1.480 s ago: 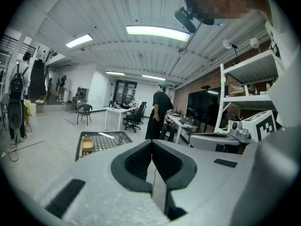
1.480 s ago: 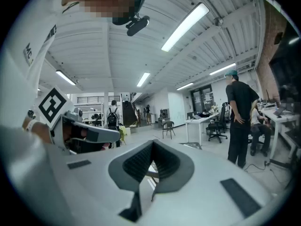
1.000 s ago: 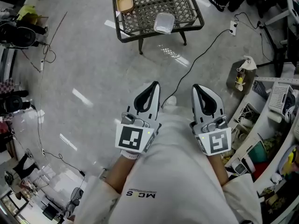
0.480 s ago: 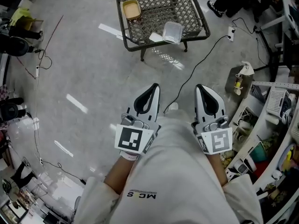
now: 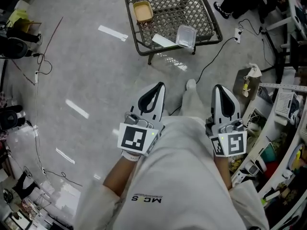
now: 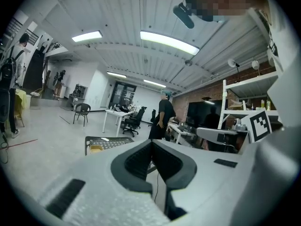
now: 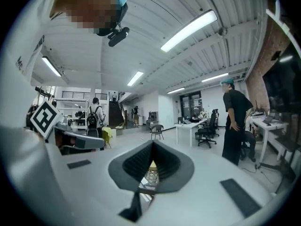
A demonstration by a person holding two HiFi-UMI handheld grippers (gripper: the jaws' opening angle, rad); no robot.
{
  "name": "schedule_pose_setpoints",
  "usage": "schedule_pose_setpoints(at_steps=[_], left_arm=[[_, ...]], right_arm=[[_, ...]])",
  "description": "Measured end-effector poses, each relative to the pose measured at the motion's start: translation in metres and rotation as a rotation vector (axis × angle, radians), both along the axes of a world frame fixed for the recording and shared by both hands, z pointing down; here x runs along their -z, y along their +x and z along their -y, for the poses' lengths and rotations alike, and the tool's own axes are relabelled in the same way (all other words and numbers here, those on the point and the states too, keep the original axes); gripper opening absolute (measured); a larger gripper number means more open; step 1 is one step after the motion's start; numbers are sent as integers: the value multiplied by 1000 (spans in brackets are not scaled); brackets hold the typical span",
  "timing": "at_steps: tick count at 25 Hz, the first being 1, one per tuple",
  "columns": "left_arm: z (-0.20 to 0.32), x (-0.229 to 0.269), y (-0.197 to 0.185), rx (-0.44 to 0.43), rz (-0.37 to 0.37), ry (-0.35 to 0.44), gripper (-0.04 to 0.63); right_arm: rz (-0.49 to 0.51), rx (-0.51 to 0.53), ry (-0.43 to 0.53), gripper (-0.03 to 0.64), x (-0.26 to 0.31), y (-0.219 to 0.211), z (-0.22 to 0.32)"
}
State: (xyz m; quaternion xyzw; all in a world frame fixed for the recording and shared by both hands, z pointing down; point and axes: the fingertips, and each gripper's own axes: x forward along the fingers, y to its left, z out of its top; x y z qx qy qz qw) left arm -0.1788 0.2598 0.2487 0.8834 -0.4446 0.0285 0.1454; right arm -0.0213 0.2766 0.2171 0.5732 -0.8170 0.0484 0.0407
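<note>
With my left gripper (image 5: pixel 157 88) and right gripper (image 5: pixel 223 92) clenched empty, I step around the cable (image 5: pixel 209 63) toward the bench (image 5: pixel 170 6) at 12 o'clock.

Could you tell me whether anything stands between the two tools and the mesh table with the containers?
Nothing visible blocks the way. Between the left tool, the right tool and the mesh table there is only floor, with a thin black cable lying on it near the person's forward foot.
</note>
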Motion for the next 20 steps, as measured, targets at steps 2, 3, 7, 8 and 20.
schedule_pose_setpoints(at_steps=[2,3,7,8,20], left_arm=[[4,-4,3,0,-13,-7,25],[7,-7,5,-2,-17,-12,25],[24,-13,8,-5,-11,-26,25],[29,-14,9,-1,-6,-26,25],[159,-23,57,65,82,-94,25]], right_arm=[[-17,10,-2,17,-3,-1,5],[-23,15,-3,17,-4,-2,8],[-11,30,-12,15,-10,-5,29],[-8,35,-17,16,-14,-4,36],[37,137,-50,17,-39,44,191]])
